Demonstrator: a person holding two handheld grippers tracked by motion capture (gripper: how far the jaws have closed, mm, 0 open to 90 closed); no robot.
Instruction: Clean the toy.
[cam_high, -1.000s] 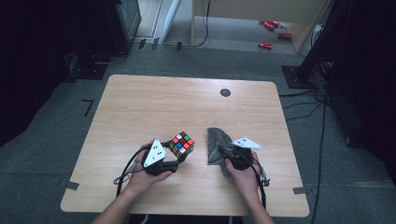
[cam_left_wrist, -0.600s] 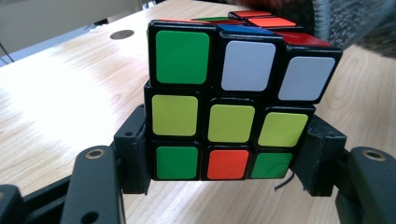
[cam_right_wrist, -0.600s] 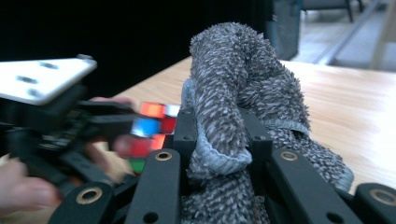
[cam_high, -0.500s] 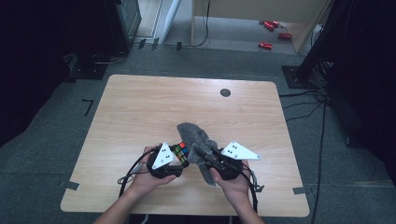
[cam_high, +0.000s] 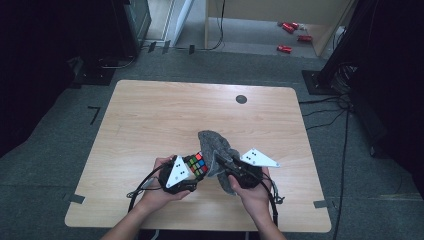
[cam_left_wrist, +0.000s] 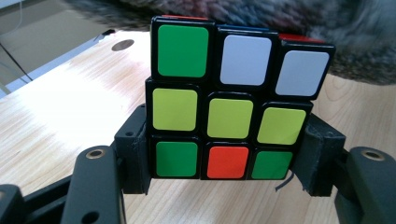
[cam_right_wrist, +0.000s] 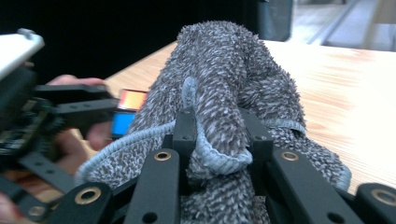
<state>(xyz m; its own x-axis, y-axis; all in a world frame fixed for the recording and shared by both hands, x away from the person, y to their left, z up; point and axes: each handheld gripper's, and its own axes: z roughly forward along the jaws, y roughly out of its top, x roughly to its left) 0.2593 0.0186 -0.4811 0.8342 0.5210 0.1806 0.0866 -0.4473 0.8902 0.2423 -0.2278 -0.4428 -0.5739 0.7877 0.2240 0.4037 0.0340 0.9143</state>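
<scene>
The light wooden table (cam_high: 150, 120) carries both hands near its front edge. The grey fuzzy terry cloth (cam_high: 216, 146) is clamped in the right gripper (cam_right_wrist: 219, 135), draped against the multicoloured puzzle cube (cam_left_wrist: 233, 100), which the left gripper (cam_left_wrist: 224, 161) pinches by its sides.

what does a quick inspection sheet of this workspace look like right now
surface: wooden table, round dark grommet near far edge
job's things: puzzle cube, grey cloth draped against it
clutter: nothing seen
grippers: left gripper shut on cube; right gripper shut on cloth
cables: black cable loops from left gripper; more on floor at right
surroundings: grey floor, red items under far bench
</scene>
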